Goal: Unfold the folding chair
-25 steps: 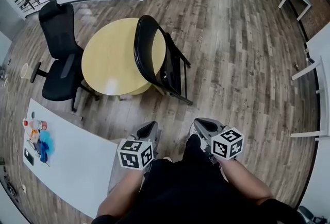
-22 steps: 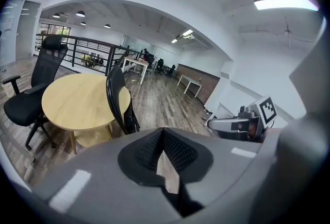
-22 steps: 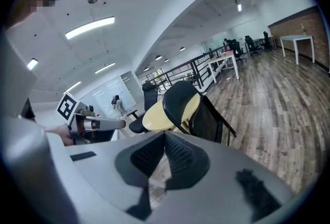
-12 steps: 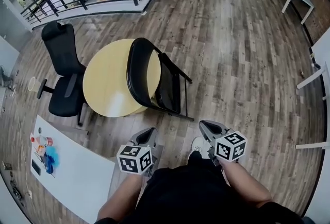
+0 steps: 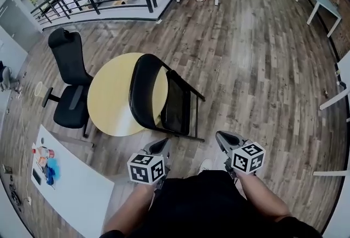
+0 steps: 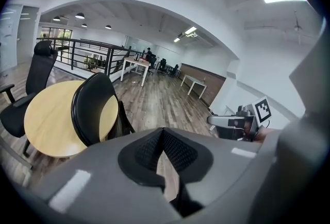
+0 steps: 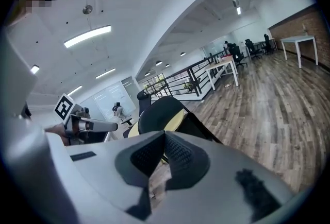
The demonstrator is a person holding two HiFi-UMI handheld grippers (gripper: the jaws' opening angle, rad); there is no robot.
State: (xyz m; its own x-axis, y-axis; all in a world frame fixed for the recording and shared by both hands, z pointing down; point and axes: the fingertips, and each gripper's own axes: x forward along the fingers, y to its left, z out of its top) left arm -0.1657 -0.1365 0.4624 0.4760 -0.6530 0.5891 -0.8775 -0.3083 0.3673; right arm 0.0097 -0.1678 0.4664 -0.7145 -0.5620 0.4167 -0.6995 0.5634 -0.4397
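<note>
One folding chair [image 5: 176,106], one office chair [image 5: 70,112], one round table [image 5: 109,94].

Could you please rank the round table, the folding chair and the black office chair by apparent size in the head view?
1. round table and folding chair: alike; chair nearer, so unranked.
2. black office chair: clearly smaller.

Black folding chair [image 5: 158,101], folded, upright, leaning against round table [image 5: 106,101]
</note>
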